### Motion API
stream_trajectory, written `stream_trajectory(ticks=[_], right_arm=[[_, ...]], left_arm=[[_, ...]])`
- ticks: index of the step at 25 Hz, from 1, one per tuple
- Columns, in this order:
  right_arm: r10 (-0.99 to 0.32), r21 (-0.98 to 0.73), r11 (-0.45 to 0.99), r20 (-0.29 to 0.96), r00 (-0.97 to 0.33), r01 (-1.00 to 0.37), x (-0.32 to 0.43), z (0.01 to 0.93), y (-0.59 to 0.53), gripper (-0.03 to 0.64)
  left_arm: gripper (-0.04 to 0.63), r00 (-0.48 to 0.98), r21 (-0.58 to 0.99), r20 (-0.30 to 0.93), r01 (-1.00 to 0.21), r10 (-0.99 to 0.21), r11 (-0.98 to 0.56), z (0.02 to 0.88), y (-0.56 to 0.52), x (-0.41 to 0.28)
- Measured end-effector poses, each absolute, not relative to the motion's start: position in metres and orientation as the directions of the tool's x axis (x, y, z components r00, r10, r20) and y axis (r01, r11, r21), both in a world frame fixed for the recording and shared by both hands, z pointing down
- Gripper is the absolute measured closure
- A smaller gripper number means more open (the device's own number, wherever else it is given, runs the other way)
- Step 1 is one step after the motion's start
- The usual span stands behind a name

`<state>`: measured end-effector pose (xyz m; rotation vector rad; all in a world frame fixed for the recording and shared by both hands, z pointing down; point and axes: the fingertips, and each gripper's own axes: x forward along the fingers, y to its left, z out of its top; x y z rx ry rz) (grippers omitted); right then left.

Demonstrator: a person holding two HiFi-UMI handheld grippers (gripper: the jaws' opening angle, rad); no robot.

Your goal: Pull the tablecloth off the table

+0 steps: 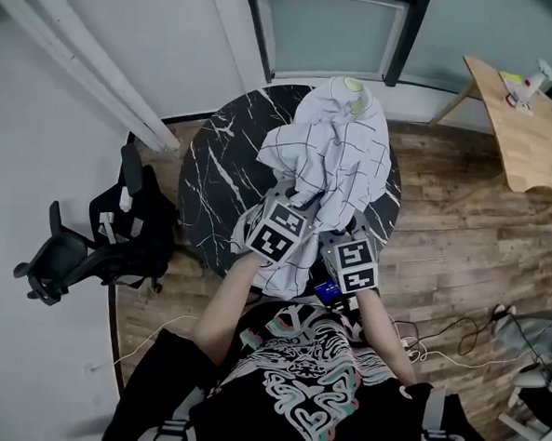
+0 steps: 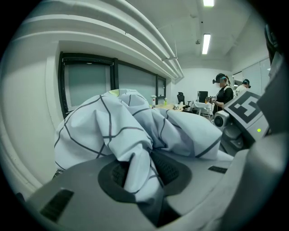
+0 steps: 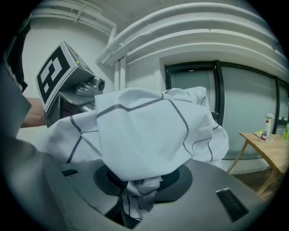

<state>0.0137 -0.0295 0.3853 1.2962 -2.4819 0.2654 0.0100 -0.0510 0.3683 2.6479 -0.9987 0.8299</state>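
Observation:
A white tablecloth (image 1: pixel 332 148) with a thin dark grid lies bunched up across the round black marble table (image 1: pixel 218 179), its near part hanging off the front edge. My left gripper (image 1: pixel 296 199) is shut on a fold of the tablecloth (image 2: pixel 135 169), which runs down between its jaws. To its right, my right gripper (image 1: pixel 342 230) is shut on another bunch of the tablecloth (image 3: pixel 140 187), and the cloth billows over the jaws and hides most of them. Both grippers sit side by side at the table's near edge.
A black office chair (image 1: pixel 97 241) stands left of the table. At the far right is a wooden table (image 1: pixel 529 128) with small items on it. Cables (image 1: pixel 455 338) trail over the wooden floor on the right. A window (image 1: pixel 329 32) is behind the table. People stand far off (image 2: pixel 223 97).

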Motion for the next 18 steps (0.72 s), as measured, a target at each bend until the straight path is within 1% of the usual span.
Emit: stream_trajectory(ticks=[10, 18], right_arm=[[-0.751, -0.038, 0.587, 0.348, -0.561, -0.809, 0.011, 0.377, -0.021, 0.480], [-0.747, -0.028, 0.591, 0.357, -0.561, -0.806, 0.008, 0.375, -0.018, 0.486]], left_arm=[[0.518, 0.593, -0.032, 0.549, -0.689, -0.589, -0.724, 0.359, -0.042, 0.006], [0.518, 0.588, -0.032, 0.547, -0.696, -0.596, -0.717, 0.358, -0.039, 0.003]])
